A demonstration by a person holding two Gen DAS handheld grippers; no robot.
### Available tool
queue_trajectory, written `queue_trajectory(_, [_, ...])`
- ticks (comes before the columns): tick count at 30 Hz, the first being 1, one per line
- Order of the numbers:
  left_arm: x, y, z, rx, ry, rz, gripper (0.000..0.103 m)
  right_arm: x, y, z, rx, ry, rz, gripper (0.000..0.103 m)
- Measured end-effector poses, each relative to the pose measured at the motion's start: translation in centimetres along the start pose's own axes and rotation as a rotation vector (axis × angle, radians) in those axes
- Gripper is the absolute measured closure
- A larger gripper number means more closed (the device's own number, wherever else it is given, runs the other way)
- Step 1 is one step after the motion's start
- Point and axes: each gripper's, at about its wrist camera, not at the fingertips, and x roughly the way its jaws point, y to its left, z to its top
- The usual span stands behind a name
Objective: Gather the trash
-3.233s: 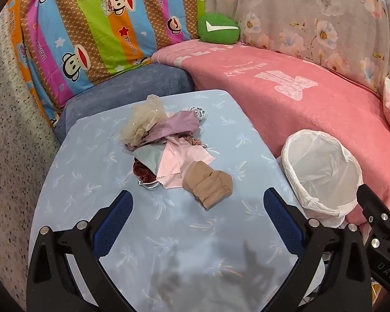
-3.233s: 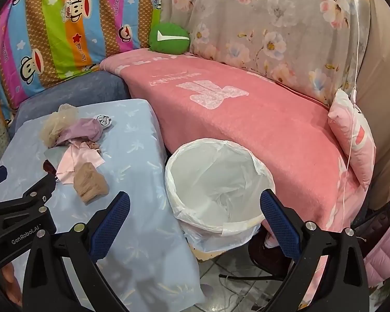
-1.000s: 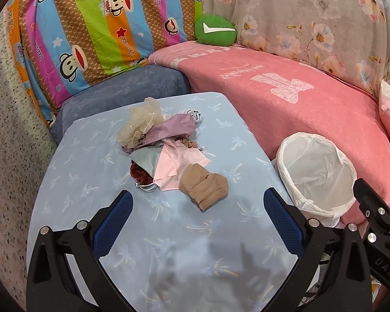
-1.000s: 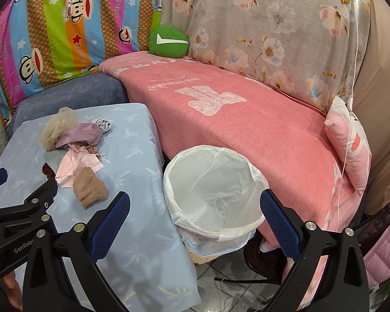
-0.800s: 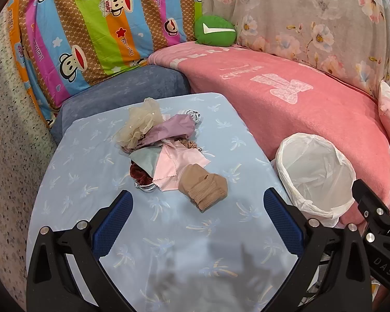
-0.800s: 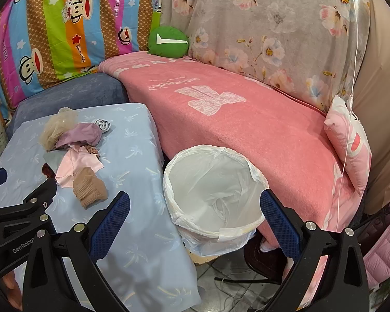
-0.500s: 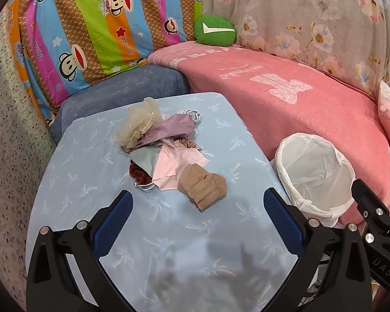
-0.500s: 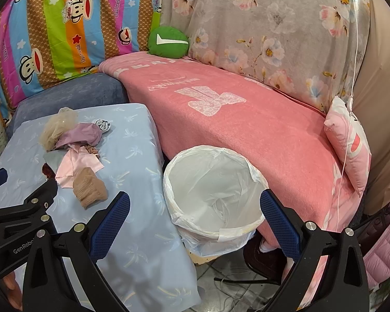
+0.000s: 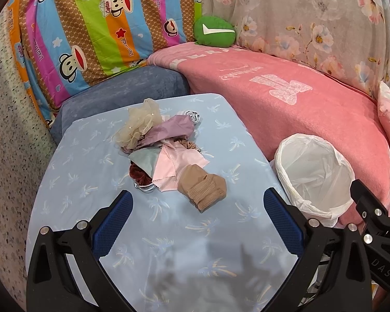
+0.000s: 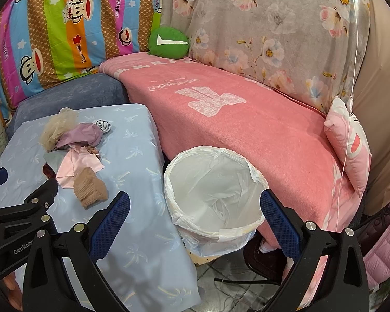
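Lying in a loose heap mid-table [image 9: 78, 182], the scraps run lengthwise away from the left gripper [image 9: 197, 213]: a rolled tan stocking [image 9: 202, 186] nearest, glossy pink cloth [image 9: 174, 165], mauve fabric [image 9: 169, 130], frothy beige netting [image 9: 139, 126] farthest. Both grippers hang spread wide, empty. Under the right gripper [image 10: 195, 210] stands the round, white-lined bin [image 10: 213, 195], beside the table.

Palm-printed pale blue tablecloth [image 9: 169, 234]

Dark red scrunchie [image 9: 139, 175] half under cloths
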Motion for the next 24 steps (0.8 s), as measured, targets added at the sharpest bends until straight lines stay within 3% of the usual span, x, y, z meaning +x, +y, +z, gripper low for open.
queue_trajectory(24, [0.05, 0.12, 0.21, -0.003, 0.001, -0.016, 0.007, 0.24, -0.46, 0.33, 0.014, -0.003, -0.009, 0.006])
